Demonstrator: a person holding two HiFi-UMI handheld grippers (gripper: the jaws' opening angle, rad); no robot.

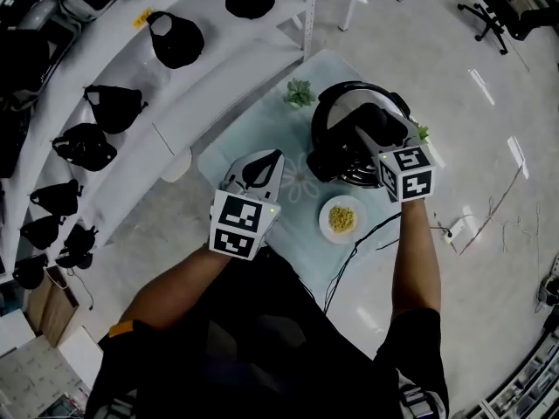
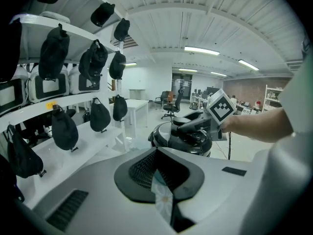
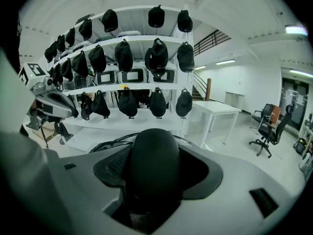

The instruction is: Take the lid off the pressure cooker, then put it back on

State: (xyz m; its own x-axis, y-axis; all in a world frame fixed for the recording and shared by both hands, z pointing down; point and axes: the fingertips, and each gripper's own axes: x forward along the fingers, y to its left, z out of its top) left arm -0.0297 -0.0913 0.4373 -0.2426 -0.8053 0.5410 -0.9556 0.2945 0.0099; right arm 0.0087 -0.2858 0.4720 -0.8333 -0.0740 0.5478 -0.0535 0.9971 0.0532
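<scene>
Head view: right gripper (image 1: pixel 362 134) fingers pinch the lid handle (image 3: pixel 151 168), left gripper (image 1: pixel 262 166) fingers seemingly pressed together, bowl (image 1: pixel 325 212) beside cooker (image 1: pixel 320 129).

The right gripper (image 1: pixel 376 140) covers much of the cooker lid (image 1: pixel 342 105); the lid handle (image 3: pixel 151 165) between its fingers (image 3: pixel 208 174) hides everything beneath. The bowl's (image 1: pixel 324 210) contents are unclear.

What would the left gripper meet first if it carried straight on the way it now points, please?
Most likely the pressure cooker, near its left side, straight beyond the left gripper, though depth is hard to judge.
</scene>
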